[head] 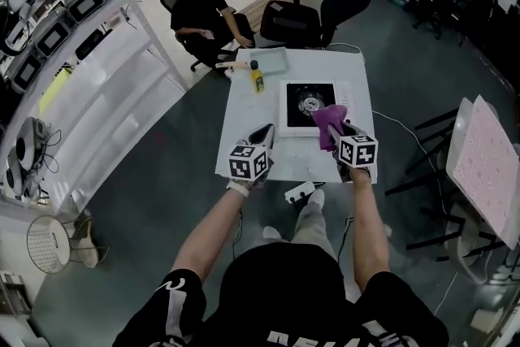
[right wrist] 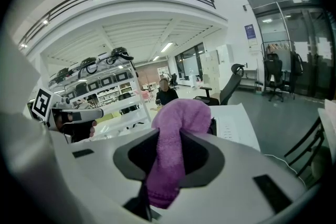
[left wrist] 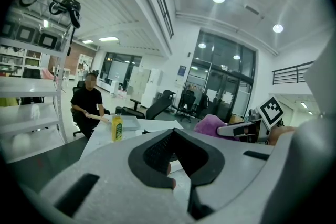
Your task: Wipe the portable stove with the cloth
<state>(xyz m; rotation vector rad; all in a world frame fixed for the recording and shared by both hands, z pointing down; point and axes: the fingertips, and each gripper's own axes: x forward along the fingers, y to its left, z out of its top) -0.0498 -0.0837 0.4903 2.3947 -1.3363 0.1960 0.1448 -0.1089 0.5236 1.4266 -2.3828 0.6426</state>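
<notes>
- The purple cloth (head: 329,127) runs lengthwise through the jaws of the right hand-held gripper (head: 340,130), which pinch it. Its rounded top points ahead and its tail hangs down.
- It is over the near edge of the black portable stove (head: 309,103), on the right half of the white bench (head: 244,122).
- The left hand-held gripper (head: 262,136) has its jaws together and empty.
- Beyond are a yellow bottle (head: 257,78), a tray (head: 272,59), a seated person (head: 203,16) and shelves (head: 106,85).

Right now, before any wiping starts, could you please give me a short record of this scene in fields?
table: white; holds everything below
portable stove: black top, on the right half
cloth: purple, over the stove's near right corner; contact unclear
right gripper: shut on the cloth
left gripper: jaws together, empty, left of the stove
yellow bottle: upright, beyond the stove
tray: far edge
seated person: far side
</notes>
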